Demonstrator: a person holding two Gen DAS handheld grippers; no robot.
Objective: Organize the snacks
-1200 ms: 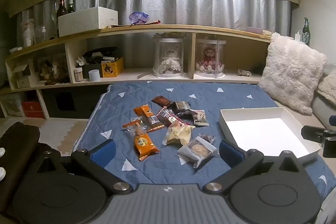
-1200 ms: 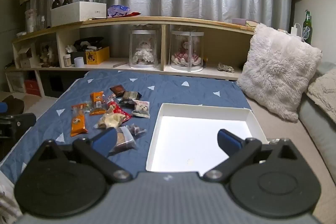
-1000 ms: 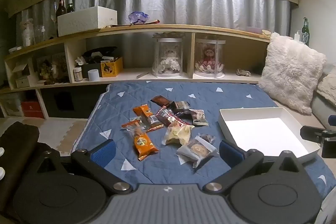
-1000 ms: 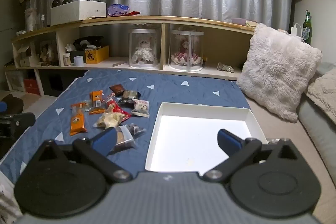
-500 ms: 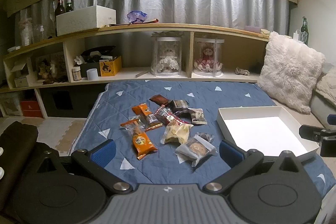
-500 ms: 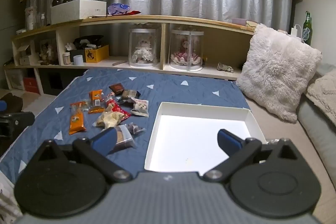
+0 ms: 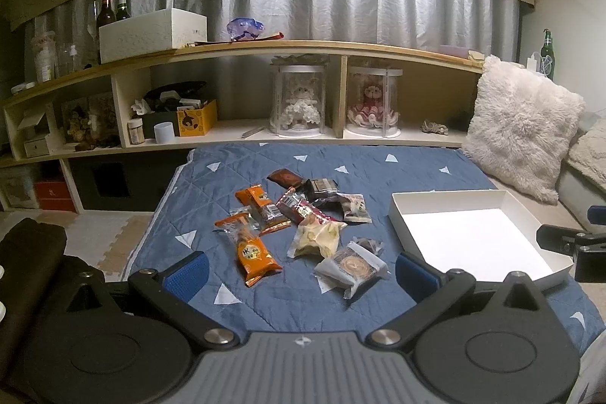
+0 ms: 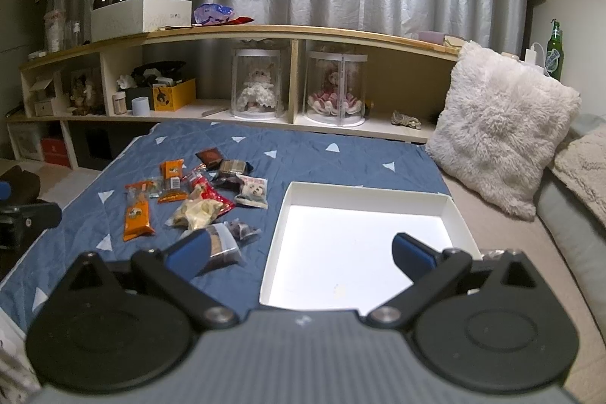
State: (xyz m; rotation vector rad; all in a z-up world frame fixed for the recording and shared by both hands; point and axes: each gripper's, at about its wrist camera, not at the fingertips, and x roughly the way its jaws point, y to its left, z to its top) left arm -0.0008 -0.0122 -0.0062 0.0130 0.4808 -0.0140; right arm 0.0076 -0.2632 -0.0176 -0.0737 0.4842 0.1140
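The left gripper (image 7: 299,271) hangs above the near edge of a blue quilt (image 7: 378,173) patterned with white triangles, its blue-padded fingers (image 7: 185,271) spread wide with nothing between them. Just beyond them lies a loose heap of snack packets: an orange packet (image 7: 254,254) nearest on the left, a second orange packet (image 7: 261,205) behind it, a pale yellow packet (image 7: 316,237) in the middle, a clear-wrapped round pastry (image 7: 350,267) closest to the right finger, a red packet (image 7: 301,209) and some dark wrappers (image 7: 322,186) farther back. To the right of the heap, apart from it, sits a white tray (image 7: 447,201), shallow and holding nothing. The right gripper (image 8: 299,250) is held over the near rim of that white tray (image 8: 363,194), its fingers (image 8: 411,252) likewise spread wide and gripping nothing; its left finger overlaps the clear-wrapped pastry (image 8: 223,245) in view. The snack heap (image 8: 197,192) lies on the quilt to the left of the tray. Behind the quilt runs a wooden shelf (image 8: 265,33) holding two dolls in clear cylinders (image 8: 257,84), and a fluffy white cushion (image 8: 500,135) leans at the right.
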